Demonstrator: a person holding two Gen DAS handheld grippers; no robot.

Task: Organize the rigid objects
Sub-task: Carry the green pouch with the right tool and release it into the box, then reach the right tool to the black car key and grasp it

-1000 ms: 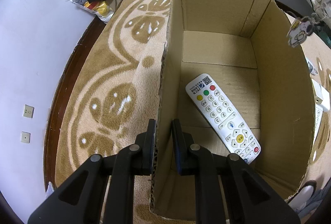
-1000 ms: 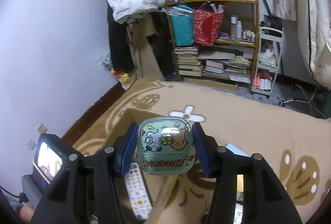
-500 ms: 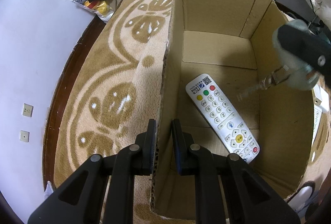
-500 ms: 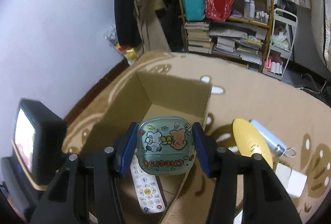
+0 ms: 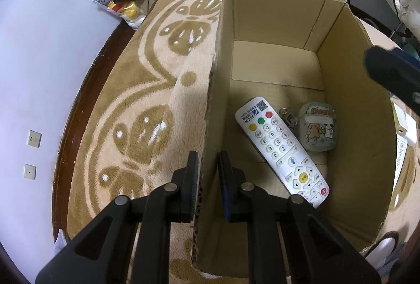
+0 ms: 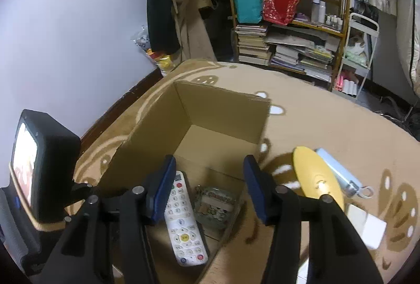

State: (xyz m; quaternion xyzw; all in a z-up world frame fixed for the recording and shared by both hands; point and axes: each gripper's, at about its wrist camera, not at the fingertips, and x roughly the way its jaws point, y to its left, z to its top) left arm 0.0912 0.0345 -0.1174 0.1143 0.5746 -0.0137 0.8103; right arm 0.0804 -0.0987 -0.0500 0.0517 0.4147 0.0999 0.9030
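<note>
**Cartoon case and remote lying in the box, one wall clamped**

A beige carpet (image 5: 147, 90) with a brown leaf pattern is seen across the floor, bordered by a dark wooden skirting at a pale wall. At the far side a bookshelf (image 6: 288, 21) is stacked with books, bags and bottles.

On the carpet an open cardboard box (image 5: 351, 90) stands upright. Its left wall is clamped by the left gripper (image 5: 207, 176): one finger is set outside the wall and the other inside, both pressed against the cardboard near the near corner.

The right gripper (image 6: 208, 189) is held above the box's right side with its blue-padded fingers spread wide and nothing between them. In the left wrist view only a dark part of it is seen at the right edge, above the box rim.

On the box floor a white remote control (image 5: 282, 150) lies flat and diagonally, its red power button toward the near wall. Just beside it, on the side toward the right wall, a translucent cartoon case (image 5: 319, 129) printed "Cheers" is lying, with a small keyring charm (image 5: 288, 116) between the case and the remote's far end. Whether the case touches the remote cannot be told.

Outside the box, on the carpet to the right, a yellow oval object (image 6: 315, 179), a pale blue cylinder (image 6: 338, 173) with a loop and a white block (image 6: 367, 226) are seen close together.
</note>
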